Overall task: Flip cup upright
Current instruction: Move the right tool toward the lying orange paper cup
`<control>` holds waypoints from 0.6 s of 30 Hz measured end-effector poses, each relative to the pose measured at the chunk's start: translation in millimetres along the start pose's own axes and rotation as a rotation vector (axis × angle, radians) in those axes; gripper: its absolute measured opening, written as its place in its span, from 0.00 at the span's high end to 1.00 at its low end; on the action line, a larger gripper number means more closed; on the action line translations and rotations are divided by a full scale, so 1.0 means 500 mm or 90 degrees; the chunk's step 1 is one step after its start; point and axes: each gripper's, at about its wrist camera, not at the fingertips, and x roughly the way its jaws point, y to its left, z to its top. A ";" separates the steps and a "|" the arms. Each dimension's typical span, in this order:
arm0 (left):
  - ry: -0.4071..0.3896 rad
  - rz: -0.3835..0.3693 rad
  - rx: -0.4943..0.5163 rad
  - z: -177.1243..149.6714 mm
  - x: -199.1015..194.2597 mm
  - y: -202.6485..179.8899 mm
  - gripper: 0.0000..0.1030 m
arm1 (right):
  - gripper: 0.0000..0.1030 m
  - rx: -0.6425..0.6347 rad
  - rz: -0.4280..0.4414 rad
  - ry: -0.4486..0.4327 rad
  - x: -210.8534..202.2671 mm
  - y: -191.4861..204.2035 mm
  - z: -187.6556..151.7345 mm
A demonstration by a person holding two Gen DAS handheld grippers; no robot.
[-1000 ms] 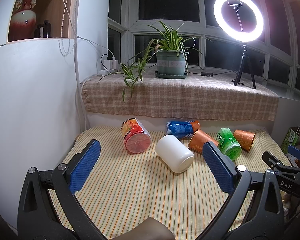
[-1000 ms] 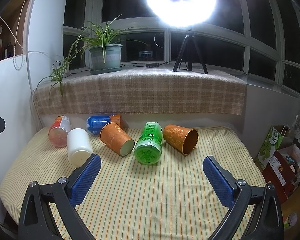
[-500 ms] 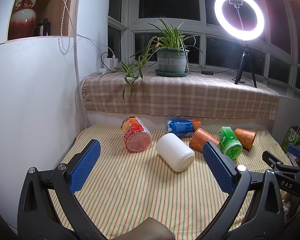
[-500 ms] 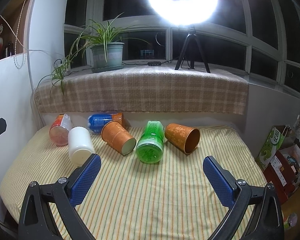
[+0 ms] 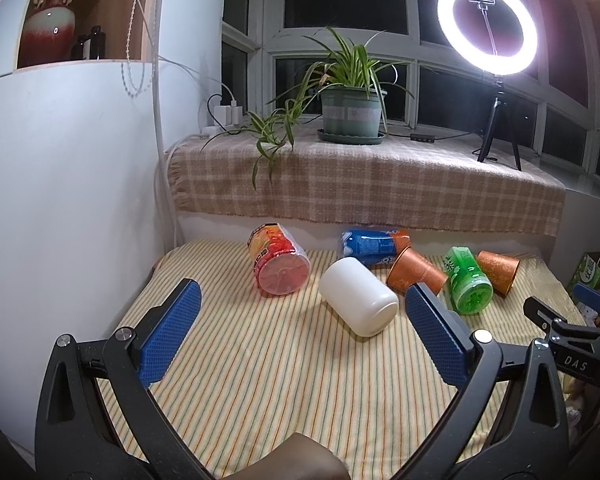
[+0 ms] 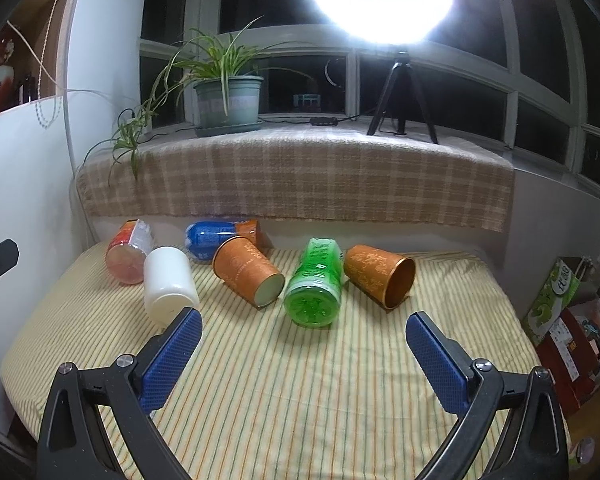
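While both sets of blue pads stand spread wide with nothing between them, the left hand-held gripper (image 5: 300, 336) hovers above the striped cloth of the worktop (image 5: 284, 392), and the right hand-held gripper (image 6: 304, 356) hangs likewise released over the same cloth. Just beyond the left one lies a white cup (image 5: 359, 301) on its side, its closed end turned toward the camera. Past it, in a loose row near the back wall, everything lies toppled — a red-orange container (image 5: 278, 264) to the left, a blue bottle (image 5: 374, 245) behind, an orange paper cup (image 6: 247, 271) touching that bottle, a green bottle (image 6: 315, 282) with its base facing forward, and a second orange cup (image 6: 380, 274) with its open mouth toward the right. In the right wrist view the white cup sits just behind the left pad. Behind the row runs a ledge under a checked cloth (image 6: 296, 178), bearing a potted plant (image 5: 352, 110) and a ring light (image 5: 487, 26) on a tripod — glaring in the right view.
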 end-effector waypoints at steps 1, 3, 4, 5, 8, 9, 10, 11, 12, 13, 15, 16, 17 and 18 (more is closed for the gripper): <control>0.002 0.002 0.000 -0.001 0.001 0.002 0.00 | 0.00 -0.003 0.005 0.002 0.005 0.001 0.003; 0.005 0.005 0.000 -0.004 0.002 0.007 0.00 | 0.00 -0.012 0.010 0.006 0.018 0.005 0.009; 0.007 0.006 0.000 -0.004 0.004 0.009 0.00 | 0.00 -0.018 0.016 0.008 0.027 0.007 0.014; 0.010 0.008 -0.001 -0.005 0.005 0.014 0.00 | 0.00 -0.024 0.022 0.012 0.035 0.007 0.018; 0.018 0.016 -0.005 -0.008 0.010 0.027 0.00 | 0.00 -0.042 0.042 0.025 0.064 0.014 0.034; 0.021 0.020 -0.006 -0.009 0.011 0.032 0.00 | 0.00 -0.049 0.050 0.028 0.074 0.015 0.040; 0.023 0.023 -0.009 -0.010 0.013 0.038 0.00 | 0.00 -0.056 0.058 0.034 0.086 0.016 0.046; 0.025 0.026 -0.011 -0.011 0.014 0.042 0.00 | 0.00 -0.063 0.066 0.040 0.099 0.019 0.054; 0.028 0.029 -0.013 -0.012 0.015 0.047 0.00 | 0.00 -0.070 0.074 0.046 0.111 0.022 0.061; 0.031 0.035 -0.016 -0.014 0.017 0.053 0.00 | 0.00 -0.078 0.085 0.055 0.127 0.025 0.070; 0.037 0.042 -0.020 -0.018 0.019 0.064 0.00 | 0.00 -0.095 0.103 0.068 0.153 0.032 0.086; 0.040 0.043 -0.020 -0.020 0.021 0.068 0.00 | 0.00 -0.103 0.114 0.074 0.163 0.036 0.091; 0.044 0.044 -0.020 -0.021 0.023 0.072 0.00 | 0.00 -0.114 0.124 0.083 0.179 0.042 0.099; 0.046 0.045 -0.020 -0.023 0.025 0.076 0.00 | 0.00 -0.122 0.130 0.091 0.193 0.045 0.104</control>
